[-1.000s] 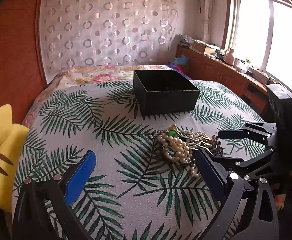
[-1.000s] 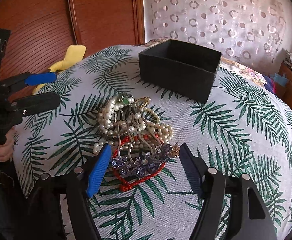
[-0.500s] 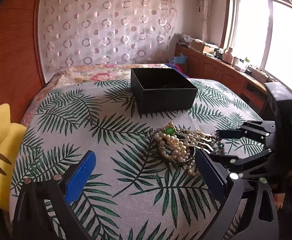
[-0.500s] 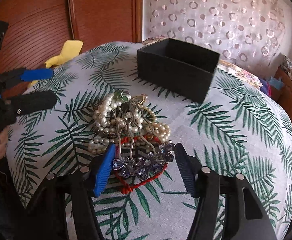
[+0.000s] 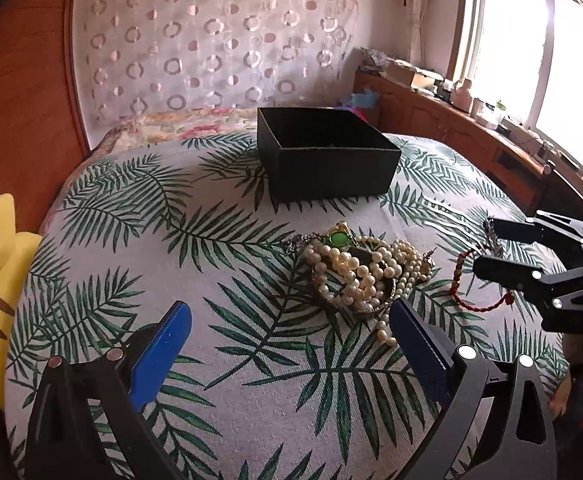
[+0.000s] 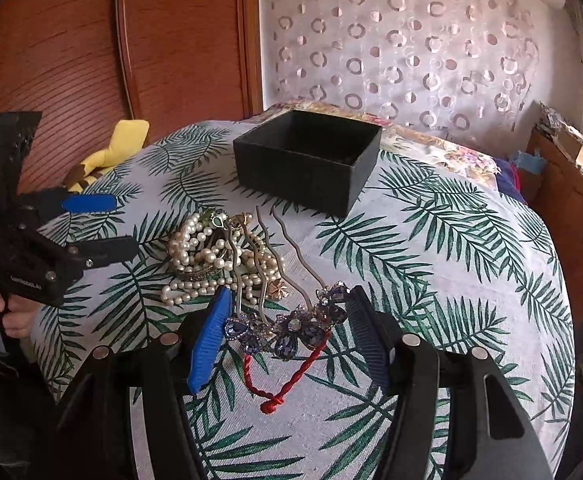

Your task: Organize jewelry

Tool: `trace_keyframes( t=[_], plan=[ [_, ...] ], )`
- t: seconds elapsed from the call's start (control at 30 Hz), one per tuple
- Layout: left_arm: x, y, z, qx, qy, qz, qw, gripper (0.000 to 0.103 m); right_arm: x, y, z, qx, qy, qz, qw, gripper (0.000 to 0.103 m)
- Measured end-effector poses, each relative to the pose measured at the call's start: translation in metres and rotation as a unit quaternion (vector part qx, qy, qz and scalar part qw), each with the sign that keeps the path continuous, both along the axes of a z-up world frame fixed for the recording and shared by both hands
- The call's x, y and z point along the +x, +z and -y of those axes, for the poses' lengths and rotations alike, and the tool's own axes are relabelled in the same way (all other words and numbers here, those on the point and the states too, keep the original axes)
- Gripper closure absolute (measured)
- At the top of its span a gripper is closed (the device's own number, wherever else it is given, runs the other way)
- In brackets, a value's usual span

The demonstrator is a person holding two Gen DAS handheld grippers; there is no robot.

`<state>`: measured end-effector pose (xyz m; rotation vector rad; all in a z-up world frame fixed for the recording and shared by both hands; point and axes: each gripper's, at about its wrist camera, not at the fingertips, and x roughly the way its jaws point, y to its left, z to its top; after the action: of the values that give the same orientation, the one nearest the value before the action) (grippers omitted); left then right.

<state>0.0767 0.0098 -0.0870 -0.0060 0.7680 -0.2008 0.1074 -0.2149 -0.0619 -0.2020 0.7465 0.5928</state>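
**Right gripper clamped on hair comb; left gripper spread**

The right gripper [image 6: 287,320] pinches the purple flowered hair comb [image 6: 291,328] by its jewelled head, pads pressed on both ends; its jaws have just been closing on it. The comb's wavy prongs point toward the black box [image 6: 307,160]. A red cord bracelet [image 6: 287,380] hangs below the comb. The pearl pile [image 5: 363,272] lies on the leaf-print cloth [image 5: 211,240], between the box and the left gripper [image 5: 287,344]. The left gripper's jaws stand spread, with nothing between them.
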Motion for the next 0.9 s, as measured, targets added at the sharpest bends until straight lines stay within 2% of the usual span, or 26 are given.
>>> trace_keyframes(
  t=[0.3, 0.47, 0.7, 0.77, 0.83, 0.9],
  plan=[
    [-0.002, -0.003, 0.003, 0.004, -0.002, -0.005, 1.0, 0.008, 0.018, -0.015, -0.007, 0.006, 0.001, -0.027, 1.0, 0.04],
    [-0.002, -0.002, 0.001, 0.002, 0.0, -0.004, 1.0, 0.008, 0.019, -0.013, -0.025, 0.006, 0.018, -0.017, 1.0, 0.04],
    [-0.001, 0.0, 0.007, 0.002, -0.013, 0.0, 0.9999, 0.008, 0.015, -0.007, -0.017, -0.001, 0.008, -0.007, 1.0, 0.04],
    [0.001, 0.001, 0.011, -0.003, -0.023, 0.001, 0.9997, 0.016, 0.014, -0.006, -0.012, 0.0, 0.0, -0.005, 1.0, 0.04],
    [0.003, 0.001, 0.017, -0.007, -0.035, -0.005, 0.9994, 0.034, 0.012, -0.005, -0.004, 0.001, -0.008, -0.001, 1.0, 0.04],
    [0.007, 0.001, 0.023, -0.011, -0.047, -0.01, 0.9988, 0.048, 0.01, -0.005, 0.001, 0.001, -0.013, -0.002, 1.0, 0.04]
  ],
)
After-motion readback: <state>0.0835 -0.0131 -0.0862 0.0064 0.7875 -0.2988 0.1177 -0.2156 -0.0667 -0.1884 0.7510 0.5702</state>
